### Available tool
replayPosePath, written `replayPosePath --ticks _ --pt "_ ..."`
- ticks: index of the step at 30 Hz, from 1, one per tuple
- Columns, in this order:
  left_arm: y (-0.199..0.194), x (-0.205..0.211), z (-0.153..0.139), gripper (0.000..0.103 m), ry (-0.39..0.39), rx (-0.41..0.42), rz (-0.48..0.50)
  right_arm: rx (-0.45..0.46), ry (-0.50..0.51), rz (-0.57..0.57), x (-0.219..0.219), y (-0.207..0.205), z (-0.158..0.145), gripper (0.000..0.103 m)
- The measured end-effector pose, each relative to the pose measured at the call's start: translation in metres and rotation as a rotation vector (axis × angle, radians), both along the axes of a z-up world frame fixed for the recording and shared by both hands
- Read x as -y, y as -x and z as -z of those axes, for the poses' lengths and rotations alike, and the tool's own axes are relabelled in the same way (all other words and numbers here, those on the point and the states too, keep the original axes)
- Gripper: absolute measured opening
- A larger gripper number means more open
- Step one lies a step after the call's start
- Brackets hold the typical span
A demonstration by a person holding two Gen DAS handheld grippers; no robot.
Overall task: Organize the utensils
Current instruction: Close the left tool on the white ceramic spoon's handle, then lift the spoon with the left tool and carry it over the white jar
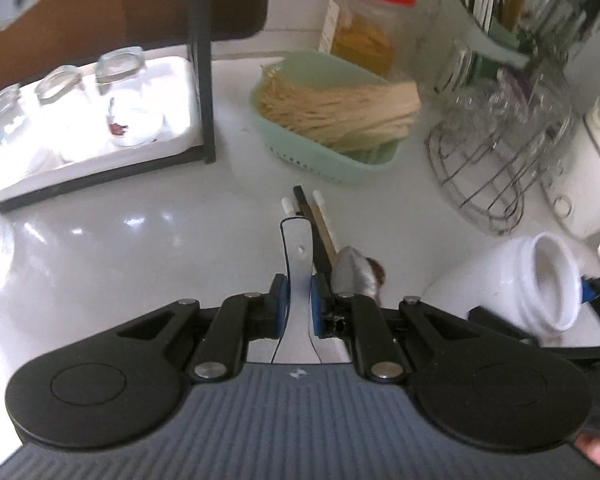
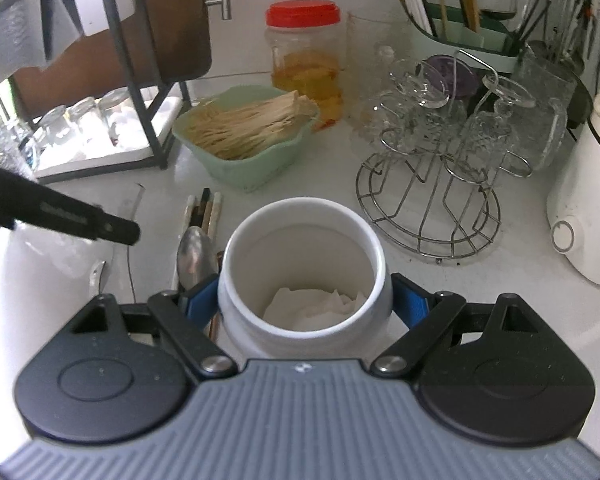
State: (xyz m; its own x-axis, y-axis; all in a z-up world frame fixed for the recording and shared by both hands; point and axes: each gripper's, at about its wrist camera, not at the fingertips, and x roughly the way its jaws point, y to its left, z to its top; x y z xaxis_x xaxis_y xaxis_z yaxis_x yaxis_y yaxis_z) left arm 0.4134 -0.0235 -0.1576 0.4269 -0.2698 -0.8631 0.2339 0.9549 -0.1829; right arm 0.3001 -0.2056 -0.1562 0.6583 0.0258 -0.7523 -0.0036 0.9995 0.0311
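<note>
My left gripper (image 1: 299, 304) is shut on the handle of a white ceramic spoon (image 1: 299, 248), held above the counter. My right gripper (image 2: 305, 300) is shut on a white jar (image 2: 304, 256), gripping its sides; white paper lies in the bottom. The jar also shows in the left wrist view (image 1: 540, 284), tilted, at the right. On the counter lie several chopsticks (image 1: 314, 216) and a metal spoon (image 1: 350, 270). In the right wrist view the chopsticks (image 2: 206, 210) and the metal spoon (image 2: 196, 254) lie just left of the jar.
A green basket of dry noodles (image 2: 248, 136) sits behind the chopsticks. A red-lidded jar (image 2: 306, 60), a wire rack with glasses (image 2: 432, 184), a white appliance (image 2: 584, 208), a utensil holder (image 2: 456, 28) and a black-framed shelf with glasses (image 2: 100, 132) ring the counter.
</note>
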Motion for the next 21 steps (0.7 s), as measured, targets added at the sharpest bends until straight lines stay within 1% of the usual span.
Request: replayPosePath --ticks 3,8,10,14,19,21 --pt "0.012 0.001 -0.011 0.011 0.010 0.028 -0.028 0.006 0.008 -0.031 0.002 0.003 0.002 0.090" --pt "0.029 0.007 -0.019 0.005 0.028 0.063 -0.068 -0.033 -0.013 -0.060 0.006 0.007 0.011 0.092" --pt "0.035 0.008 -0.022 0.005 0.030 0.079 -0.079 -0.031 -0.015 -0.072 0.006 0.011 0.014 0.092" --pt "0.045 0.008 -0.026 0.005 0.034 0.101 -0.100 -0.046 -0.028 -0.060 0.010 0.016 0.020 0.092" --pt "0.053 0.009 -0.033 0.005 0.025 0.130 -0.117 0.005 -0.042 -0.062 0.013 0.021 0.022 0.092" --pt "0.056 0.009 -0.038 0.005 0.017 0.141 -0.117 0.022 -0.031 -0.067 0.011 0.022 0.023 0.092"
